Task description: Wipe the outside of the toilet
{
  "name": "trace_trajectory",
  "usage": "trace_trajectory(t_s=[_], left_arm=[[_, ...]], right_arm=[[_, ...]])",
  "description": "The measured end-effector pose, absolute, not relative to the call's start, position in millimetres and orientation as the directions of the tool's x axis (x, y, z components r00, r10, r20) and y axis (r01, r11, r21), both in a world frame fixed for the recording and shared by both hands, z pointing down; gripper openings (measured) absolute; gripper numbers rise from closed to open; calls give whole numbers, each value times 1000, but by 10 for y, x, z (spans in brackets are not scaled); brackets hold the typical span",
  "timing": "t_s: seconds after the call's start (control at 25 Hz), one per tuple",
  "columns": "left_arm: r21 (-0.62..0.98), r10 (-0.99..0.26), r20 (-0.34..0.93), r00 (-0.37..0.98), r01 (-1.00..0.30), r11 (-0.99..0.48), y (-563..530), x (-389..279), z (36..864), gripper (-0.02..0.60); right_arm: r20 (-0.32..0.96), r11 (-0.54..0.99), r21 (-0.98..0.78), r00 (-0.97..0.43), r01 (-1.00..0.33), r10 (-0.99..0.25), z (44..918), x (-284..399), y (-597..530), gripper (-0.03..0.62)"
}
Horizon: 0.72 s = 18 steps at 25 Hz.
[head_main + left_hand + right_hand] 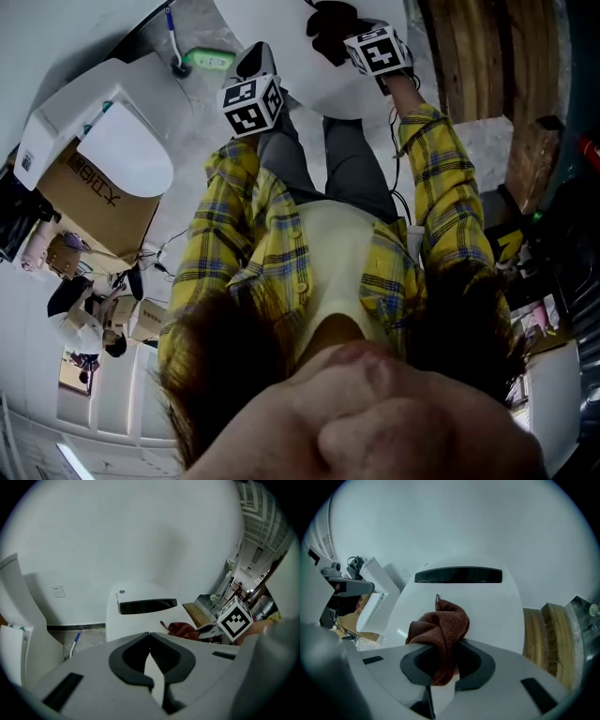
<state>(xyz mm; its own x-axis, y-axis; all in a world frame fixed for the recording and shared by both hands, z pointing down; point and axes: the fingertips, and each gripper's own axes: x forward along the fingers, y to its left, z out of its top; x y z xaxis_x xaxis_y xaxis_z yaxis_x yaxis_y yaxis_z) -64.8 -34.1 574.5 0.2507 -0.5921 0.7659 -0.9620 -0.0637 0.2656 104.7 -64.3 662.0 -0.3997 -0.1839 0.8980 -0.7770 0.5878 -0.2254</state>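
"One cloth is in play, and the right gripper (440, 670) has it. The jaws are pinched on a fold of the brown-red cloth (440, 630). The rest is bunched just ahead of them and seems to lie on top of the toilet (487, 606), on its closed lid."

"And the left gripper (149, 635)?"

"Its jaws meet at the tips with nothing between them. It hangs over the near edge of the same lid, beside the right one."

"How far along, would you say?"

"Hard to say. The cloth is down on the lid, so my guess is that the top is the part being wiped. I see no wet streak or dirt line to tell wiped from unwiped. The sides, the base and the back part with the dark slot (458, 575) are probably left to do."

"What does the toilet look like?"

"White, smooth and glossy, rounded at the front, lid down. It sits right below the person, backed against a plain white wall (454, 522), with stacked wooden boards (548, 634) to its right."
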Motion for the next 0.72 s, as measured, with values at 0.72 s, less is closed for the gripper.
trace_trajectory(t_s=[0.72], left_arm=[[296,-557,772,305,-949,-109,-366,-284,5802,9]], right_arm=[[920,434,-132,-273,-891,-281,6647,2149,-813,80]])
